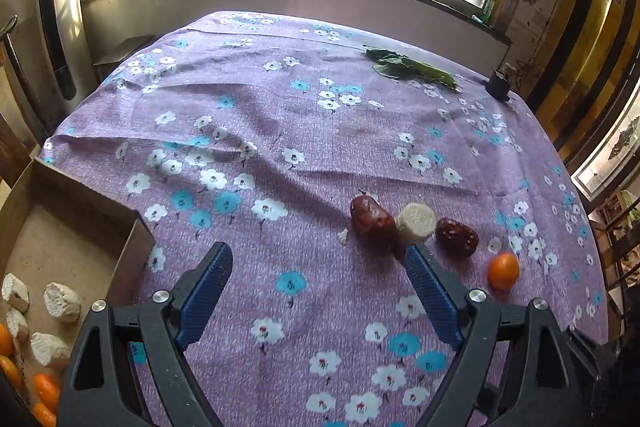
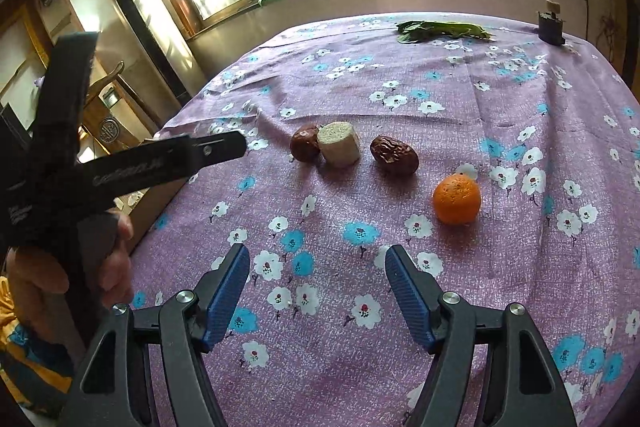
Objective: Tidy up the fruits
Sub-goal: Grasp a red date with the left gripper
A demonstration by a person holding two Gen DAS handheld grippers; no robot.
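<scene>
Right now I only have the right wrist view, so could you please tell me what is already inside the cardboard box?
Observer: The cardboard box holds four white cut chunks on its floor.
Operator: Thank you. Are any oranges in there too?
Observer: Yes, small oranges lie along its near side, beside the chunks.
Operator: Is the left claw holding anything?
Observer: No, the left claw is open and empty, just short of a red date on the tablecloth.

- A purple tablecloth (image 2: 460, 131) is being shown patterned with white and blue flowers.
- An orange tangerine (image 2: 456, 199) is being seen.
- Two dark red dates (image 2: 394, 154) are being seen.
- Blue finger pads (image 2: 226, 295) are being displayed.
</scene>
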